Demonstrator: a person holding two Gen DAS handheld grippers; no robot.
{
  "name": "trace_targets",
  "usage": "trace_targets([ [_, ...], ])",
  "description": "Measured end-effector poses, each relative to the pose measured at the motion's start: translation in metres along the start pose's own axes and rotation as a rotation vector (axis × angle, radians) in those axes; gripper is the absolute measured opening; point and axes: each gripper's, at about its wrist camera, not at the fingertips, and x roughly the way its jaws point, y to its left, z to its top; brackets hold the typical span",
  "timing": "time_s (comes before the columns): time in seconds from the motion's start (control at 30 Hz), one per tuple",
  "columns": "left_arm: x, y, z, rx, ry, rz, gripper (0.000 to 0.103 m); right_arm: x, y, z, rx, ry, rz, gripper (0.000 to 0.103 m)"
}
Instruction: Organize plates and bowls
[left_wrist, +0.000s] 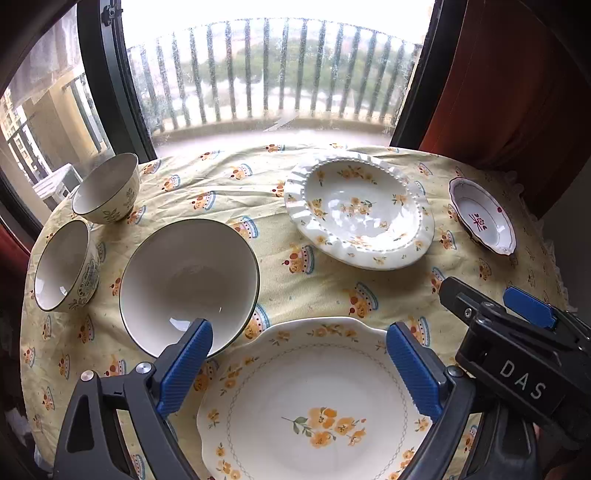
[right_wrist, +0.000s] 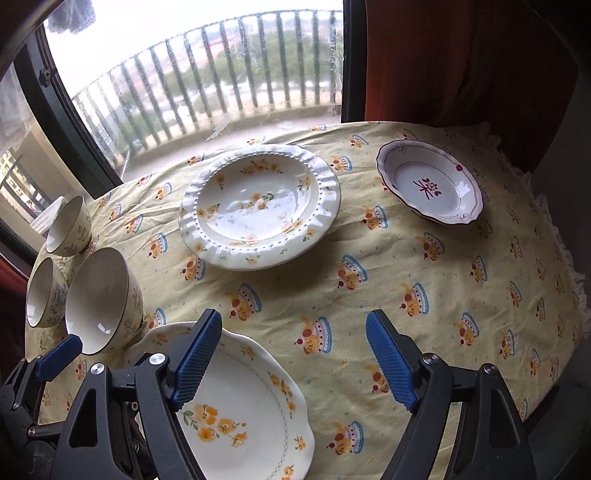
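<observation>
Both claws hang wide open and empty above the table: the left gripper (left_wrist: 299, 365) over the scalloped flower plate (left_wrist: 314, 406), the right gripper (right_wrist: 295, 360) just beside it over bare tablecloth (right_wrist: 443, 295). Left of that plate stand three bowls (left_wrist: 188, 284); beyond lie a ruffled deep plate (right_wrist: 258, 206) and a small red-patterned dish (right_wrist: 430, 182).

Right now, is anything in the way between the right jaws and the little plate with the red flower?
Nothing visible. Only bare tablecloth lies between the open right gripper and the small red-flowered plate. The ruffled yellow-flower plate sits off to the left.
</observation>
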Motion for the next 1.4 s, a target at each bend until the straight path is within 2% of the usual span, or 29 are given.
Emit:
trace_targets([
  [0.27,0.034,-0.017,0.064,-0.082,-0.045,0.071,0.096,0.026,-0.019,0.076,-0.019,-0.049,0.062,0.083],
  [0.4,0.065,-0.025,0.093,-0.093,-0.073,0.178,0.096,0.060,-0.025,0.107,-0.017,-0.028,0.046,0.083],
  [0.57,0.114,-0.029,0.110,-0.144,-0.008,0.220,0.095,0.109,-0.025,0.129,-0.040,0.009,0.056,0.083],
  [0.7,0.141,-0.027,0.114,-0.172,0.031,0.209,0.091,0.137,-0.026,0.138,-0.047,0.044,0.079,0.083],
  [0.87,0.163,-0.027,0.115,-0.148,0.069,0.216,0.087,0.164,-0.024,0.142,-0.079,0.076,0.072,0.083],
  [1.0,0.177,-0.027,0.113,-0.147,0.109,0.179,0.080,0.178,-0.025,0.140,-0.079,0.107,0.077,0.083],
  [1.1,0.177,-0.027,0.111,-0.135,0.100,0.167,0.079,0.183,-0.026,0.137,-0.055,0.131,0.115,0.081],
  [1.23,0.174,-0.029,0.109,-0.120,0.097,0.162,0.079,0.181,-0.025,0.136,-0.077,0.128,0.102,0.081],
  [1.4,0.166,-0.031,0.100,-0.081,0.122,0.138,0.078,0.175,-0.029,0.128,-0.072,0.170,0.100,0.080],
])
